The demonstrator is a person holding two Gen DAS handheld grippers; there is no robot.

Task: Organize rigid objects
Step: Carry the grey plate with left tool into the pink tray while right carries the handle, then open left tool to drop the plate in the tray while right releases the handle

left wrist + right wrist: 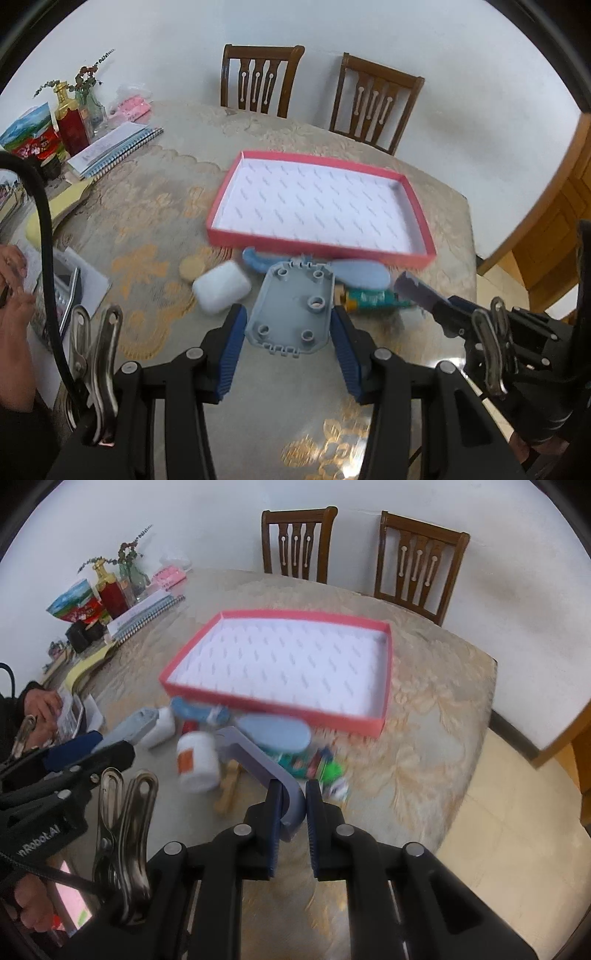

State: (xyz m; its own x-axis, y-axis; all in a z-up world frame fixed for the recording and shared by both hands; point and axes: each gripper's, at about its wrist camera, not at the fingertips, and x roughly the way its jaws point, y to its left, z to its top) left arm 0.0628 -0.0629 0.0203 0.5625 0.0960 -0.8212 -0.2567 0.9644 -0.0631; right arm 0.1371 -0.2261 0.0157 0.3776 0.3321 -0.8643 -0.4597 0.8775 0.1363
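The left gripper [288, 325] sits with its jaws spread wide on either side of a grey plastic plate [291, 314] studded with round pegs, and whether the blue pads [232, 347] actually touch its edges can't be made out. Over on the right, the right gripper [293, 805] has its jaws pinched narrow on a curved grey-lilac bracket [255, 760], which is held up off the table [424, 738]. Just beyond, the pink tray [273, 709] lies flat with its white patterned floor showing. Bunched against its near wall are a blue brush [275, 733], a white bottle [195, 760] and a white case [221, 286].
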